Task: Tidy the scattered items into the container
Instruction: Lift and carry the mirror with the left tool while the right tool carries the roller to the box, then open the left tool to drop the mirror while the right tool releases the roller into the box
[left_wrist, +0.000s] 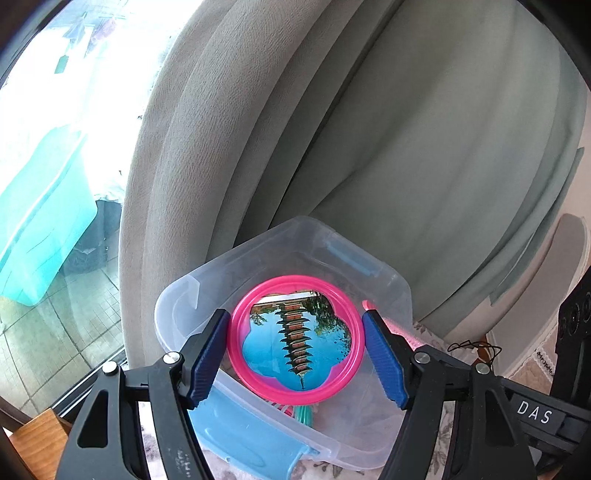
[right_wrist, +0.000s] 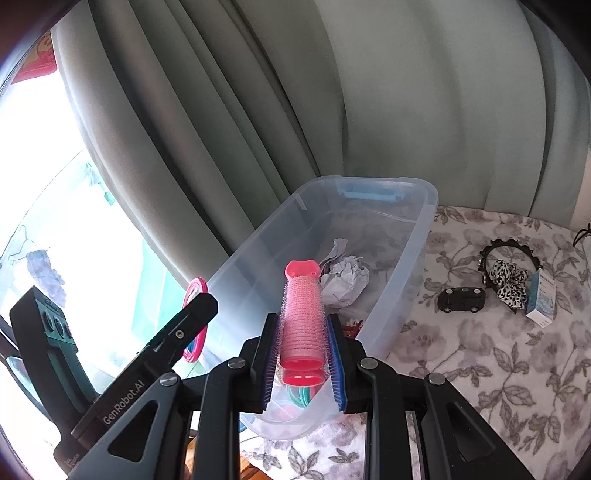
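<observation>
Left wrist view: left hand-held gripper (left_wrist: 295, 354) clamped on round pink-rimmed mirror (left_wrist: 295, 341), pagoda picture on face, held over clear plastic container (left_wrist: 391, 291).

Right wrist view: right hand-held gripper (right_wrist: 304, 354) clamped on bristly pink hair roller (right_wrist: 303, 314) above container; crumpled paper (right_wrist: 345, 277) inside. Black toy car (right_wrist: 461, 300), headband (right_wrist: 509, 269), small box (right_wrist: 541, 299) on floral-clothed counter (right_wrist: 480, 369).
</observation>
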